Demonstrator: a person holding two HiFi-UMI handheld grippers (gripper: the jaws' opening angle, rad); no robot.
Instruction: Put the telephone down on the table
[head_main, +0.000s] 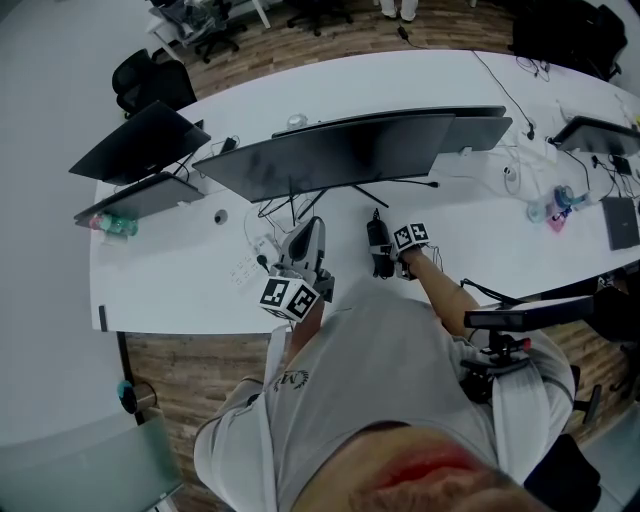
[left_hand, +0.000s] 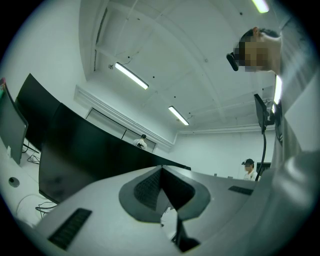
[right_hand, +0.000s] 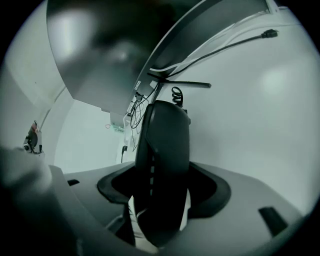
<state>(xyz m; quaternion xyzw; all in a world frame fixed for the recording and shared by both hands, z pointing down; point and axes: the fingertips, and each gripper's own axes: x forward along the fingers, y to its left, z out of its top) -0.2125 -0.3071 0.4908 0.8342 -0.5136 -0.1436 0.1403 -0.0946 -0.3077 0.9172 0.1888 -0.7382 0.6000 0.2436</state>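
Note:
A black telephone handset is held over the white table, just in front of the monitors. My right gripper is shut on it. In the right gripper view the handset stands on edge between the jaws and hides most of them, with its coiled cord behind it. Whether the handset touches the table I cannot tell. My left gripper is raised at the table's near edge and tilted upward. Its pads meet with nothing between them.
Curved dark monitors stand across the middle of the table, with another screen at the left. Loose cables and a power strip lie near the left gripper. A chair armrest sits at my right.

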